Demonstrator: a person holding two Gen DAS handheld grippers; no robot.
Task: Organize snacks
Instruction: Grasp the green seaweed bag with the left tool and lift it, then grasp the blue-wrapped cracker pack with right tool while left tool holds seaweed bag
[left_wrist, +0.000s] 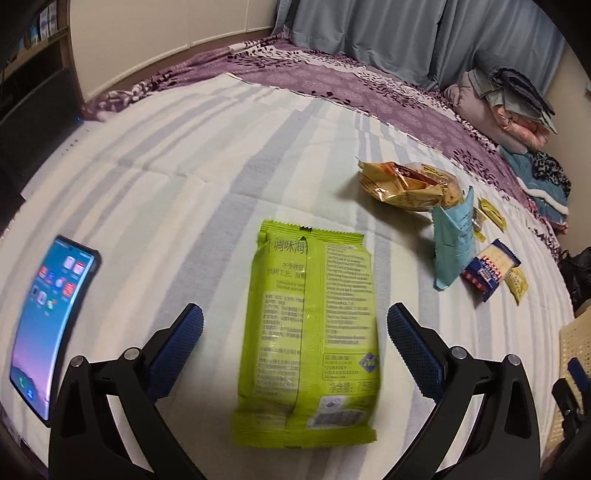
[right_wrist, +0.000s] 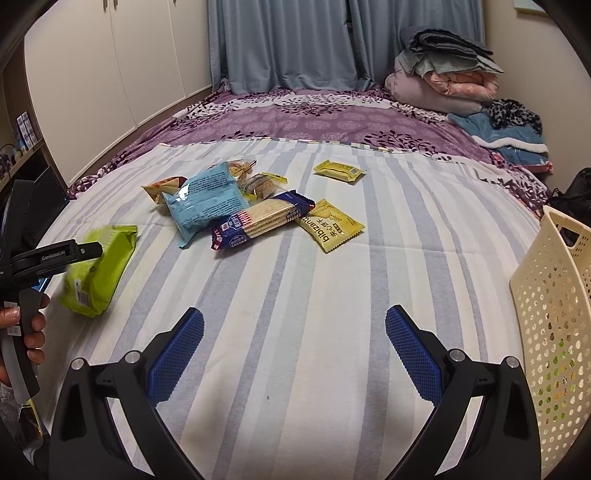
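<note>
A lime-green snack bag (left_wrist: 310, 332) lies back side up on the striped sheet (left_wrist: 166, 206). It sits between the fingers of my left gripper (left_wrist: 295, 317), which is open and not touching it. In the right wrist view the same green bag (right_wrist: 98, 271) looks blurred at the left, beside a hand (right_wrist: 33, 325) holding that tool. My right gripper (right_wrist: 293, 321) is open over bare sheet with nothing between its fingers. Farther back lies a pile of snacks: a light-blue bag (right_wrist: 203, 203), a dark-blue cracker pack (right_wrist: 258, 219), an orange bag (right_wrist: 162, 188) and two yellow packets (right_wrist: 330, 225) (right_wrist: 338, 170).
A cream perforated basket (right_wrist: 554, 295) stands at the right edge of the bed. A lit phone (left_wrist: 51, 321) lies on the sheet left of the green bag. Folded blankets (right_wrist: 443, 74) and clothes (right_wrist: 506, 125) are stacked at the far right, before blue curtains (right_wrist: 288, 44).
</note>
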